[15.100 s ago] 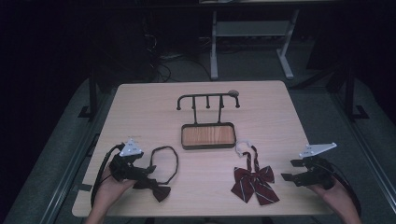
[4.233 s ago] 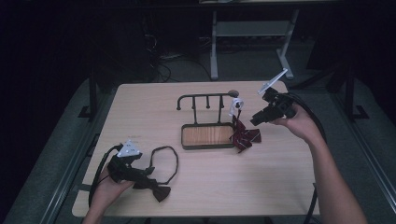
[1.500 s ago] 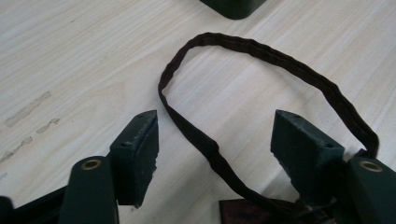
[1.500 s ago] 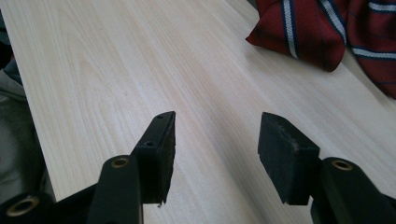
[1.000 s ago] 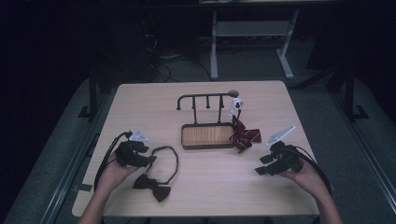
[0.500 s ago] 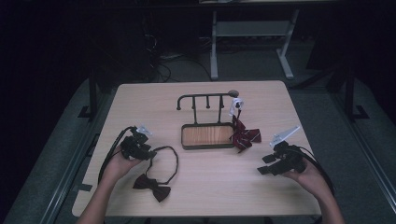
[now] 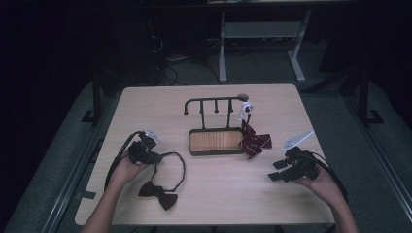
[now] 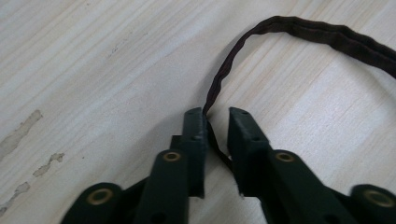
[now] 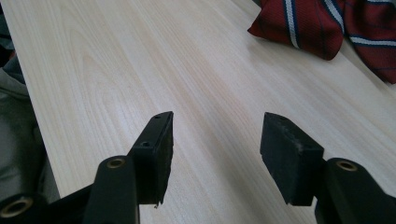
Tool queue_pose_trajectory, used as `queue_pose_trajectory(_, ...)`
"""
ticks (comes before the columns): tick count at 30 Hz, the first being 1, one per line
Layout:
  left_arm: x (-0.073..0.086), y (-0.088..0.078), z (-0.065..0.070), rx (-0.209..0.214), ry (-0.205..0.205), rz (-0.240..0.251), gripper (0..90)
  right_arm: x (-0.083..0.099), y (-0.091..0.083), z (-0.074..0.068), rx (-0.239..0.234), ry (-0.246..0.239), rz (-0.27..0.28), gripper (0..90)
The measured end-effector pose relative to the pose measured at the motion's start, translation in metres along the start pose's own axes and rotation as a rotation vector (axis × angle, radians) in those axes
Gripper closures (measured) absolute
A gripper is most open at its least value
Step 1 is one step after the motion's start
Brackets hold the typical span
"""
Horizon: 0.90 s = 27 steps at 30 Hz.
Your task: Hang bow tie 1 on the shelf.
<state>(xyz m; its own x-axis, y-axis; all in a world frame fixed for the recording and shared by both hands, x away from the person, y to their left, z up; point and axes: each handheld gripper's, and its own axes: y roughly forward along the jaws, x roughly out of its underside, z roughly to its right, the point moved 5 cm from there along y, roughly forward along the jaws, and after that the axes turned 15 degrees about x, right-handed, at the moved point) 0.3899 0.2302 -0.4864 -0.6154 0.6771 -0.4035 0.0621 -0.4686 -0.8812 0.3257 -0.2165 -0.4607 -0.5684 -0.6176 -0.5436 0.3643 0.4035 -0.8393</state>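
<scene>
Left gripper [image 8: 215,122] fingers closing, narrow gap; right gripper [image 9: 217,130] fingers apart.

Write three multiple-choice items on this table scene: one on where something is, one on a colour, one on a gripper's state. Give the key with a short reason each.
1. Where does the red striped bow tie hang?
A. From the right end of the black rack
B. On the rack's left end
C. In the right gripper

2. What colour is the bow tie lying near the left gripper?
A. White
B. Dark brown
C. Yellow

3. How do the jaws of the right gripper stand?
A. Clamped on a strap
B. Closed on the rack
C. Open over bare table

Key: 1 A, the high view shows it dangling at the rack's right end beside the wooden tray. 2 B, it looks dark brown against the pale wood. 3 C, the right gripper view shows a wide gap with nothing between the jaws.
</scene>
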Motion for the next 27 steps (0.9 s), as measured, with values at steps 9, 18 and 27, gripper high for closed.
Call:
queue_pose_trajectory(9,-0.008,-0.005,0.008,-0.010,0.045,-0.016,90.0,0.001,-0.001,0.001,0.000,0.004,0.003,44.3)
queue_pose_trajectory(18,-0.007,-0.013,0.018,0.038,0.056,0.002,90.0,0.002,-0.002,0.003,-0.008,0.015,0.009,44.4)
queue_pose_trajectory(27,-0.011,-0.030,0.031,0.033,0.113,-0.006,90.0,0.003,-0.004,0.005,-0.009,0.027,0.017,44.6)
